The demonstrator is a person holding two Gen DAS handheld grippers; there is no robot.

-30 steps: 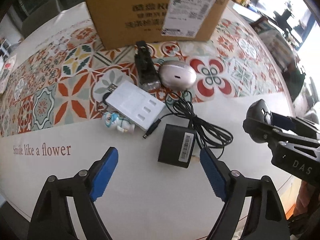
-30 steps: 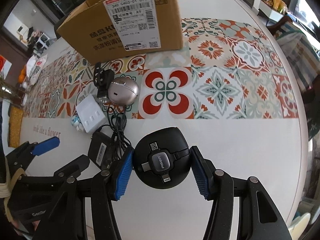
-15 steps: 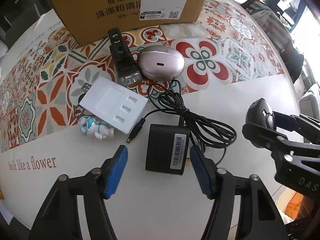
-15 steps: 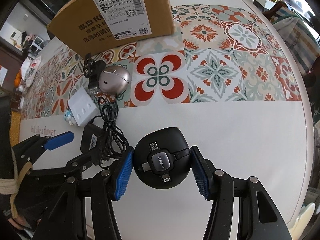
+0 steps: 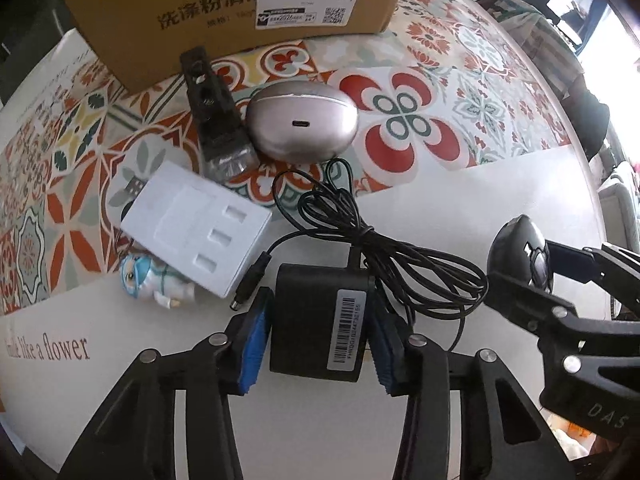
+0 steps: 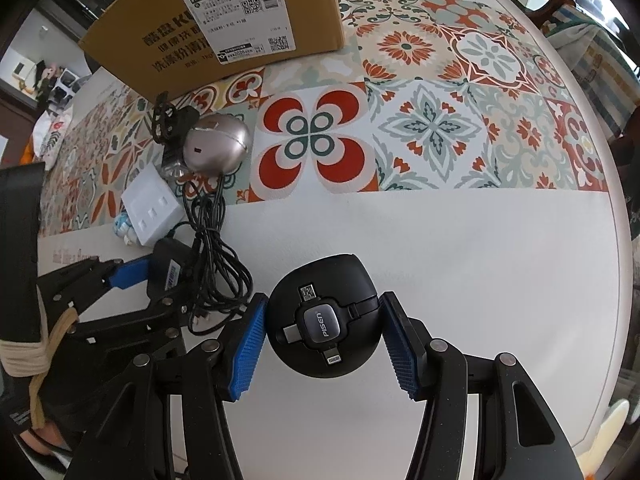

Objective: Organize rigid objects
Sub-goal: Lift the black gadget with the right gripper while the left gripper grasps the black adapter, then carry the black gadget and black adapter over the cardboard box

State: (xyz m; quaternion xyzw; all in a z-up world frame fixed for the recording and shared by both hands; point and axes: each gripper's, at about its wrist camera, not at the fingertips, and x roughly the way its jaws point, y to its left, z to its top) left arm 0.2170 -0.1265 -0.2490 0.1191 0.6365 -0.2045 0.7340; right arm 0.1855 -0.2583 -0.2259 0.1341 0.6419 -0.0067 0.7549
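A black power adapter (image 5: pixel 308 320) with a barcode label lies on the white table, its coiled cable (image 5: pixel 360 240) bunched behind it. My left gripper (image 5: pixel 320 336) is closing tight on it, both blue pads pressing its sides. My right gripper (image 6: pixel 323 336) is shut on a round black PISEN multi-plug cable reel (image 6: pixel 324 280), held just above the table to the right of the adapter. The reel (image 5: pixel 516 248) also shows at the right of the left wrist view.
Behind the adapter lie a white box (image 5: pixel 200 232), a small blue-white figurine (image 5: pixel 152 282), a silver oval case (image 5: pixel 302 122) and a black clip-like gadget (image 5: pixel 216 120). A large cardboard box (image 5: pixel 224 8) stands at the back. The table's rounded edge (image 6: pixel 616 320) runs on the right.
My left gripper came down and forward over the black adapter, and its wide-open jaws closed onto its sides. The right gripper kept still with the reel in it.
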